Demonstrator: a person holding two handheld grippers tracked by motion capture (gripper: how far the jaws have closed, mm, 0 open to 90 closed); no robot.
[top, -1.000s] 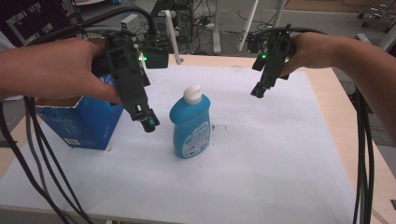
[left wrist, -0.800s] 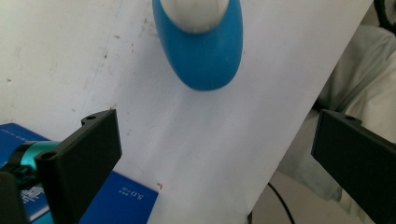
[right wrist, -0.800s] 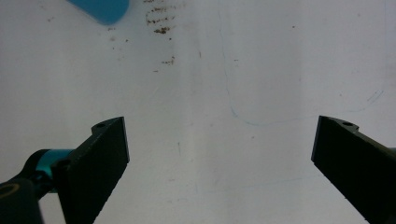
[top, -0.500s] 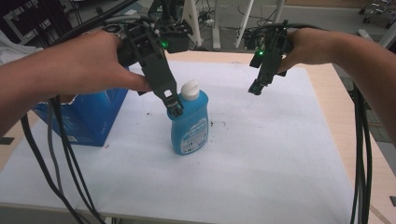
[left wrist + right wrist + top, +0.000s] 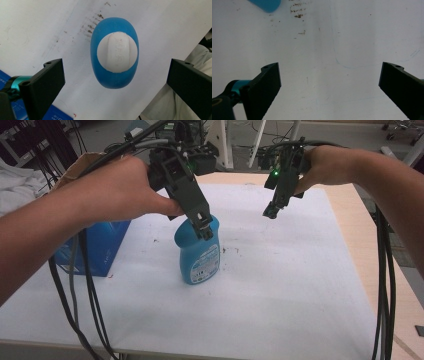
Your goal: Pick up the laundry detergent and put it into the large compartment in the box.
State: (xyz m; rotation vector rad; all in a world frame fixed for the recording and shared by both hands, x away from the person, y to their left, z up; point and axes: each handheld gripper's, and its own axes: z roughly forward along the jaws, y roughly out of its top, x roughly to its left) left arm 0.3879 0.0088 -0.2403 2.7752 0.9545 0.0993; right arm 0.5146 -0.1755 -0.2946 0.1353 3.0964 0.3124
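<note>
The bottle [image 5: 198, 251] stands upright near the middle of the white sheet [image 5: 280, 285], just right of the blue box [image 5: 102, 247]. The left gripper [image 5: 204, 227] hangs right over its white cap [image 5: 117, 52], jaws wide, with free room on both sides. The right gripper [image 5: 270, 212], also wide, hovers over bare sheet, well apart from the bottle and the far edge.

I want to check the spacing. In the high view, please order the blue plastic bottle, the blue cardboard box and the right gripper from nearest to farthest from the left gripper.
1. Blue plastic bottle, directly beneath the left gripper.
2. Right gripper, off to its right.
3. Blue cardboard box, at the table's left edge.
</note>
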